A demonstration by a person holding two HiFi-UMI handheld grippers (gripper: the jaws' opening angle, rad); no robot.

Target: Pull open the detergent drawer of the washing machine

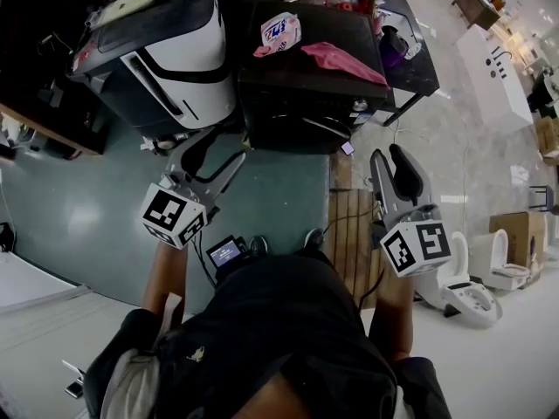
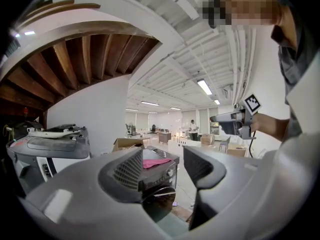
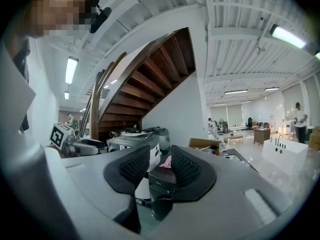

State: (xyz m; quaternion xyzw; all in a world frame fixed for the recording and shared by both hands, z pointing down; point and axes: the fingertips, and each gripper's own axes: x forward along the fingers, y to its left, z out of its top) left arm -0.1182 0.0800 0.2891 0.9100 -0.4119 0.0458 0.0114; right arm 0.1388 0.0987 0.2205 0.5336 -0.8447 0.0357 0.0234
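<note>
Left gripper point(image 2: 163, 159) is held level with its ribbed black pads standing well apart, nothing between them and nothing touched. Right gripper point(image 3: 161, 161) is level too, its pads drawn in to a narrow gap, not meeting, and just as empty. Straight ahead of both sits the washing machine point(image 1: 272, 70), a dark, boxy front-loader with a round door, well apart from either gripper; each gripper view frames it in the slot between the jaws. The detergent drawer is too small to pick out on the front panel from here. On the machine's flat top lies a crumpled pink cloth point(image 1: 342, 61), and beside it a soft white packet point(image 1: 281, 31). To the left of the machine stands a glossy white-and-black appliance point(image 1: 170, 55) with rounded edges. Both gripper bodies are smooth grey plastic
</note>
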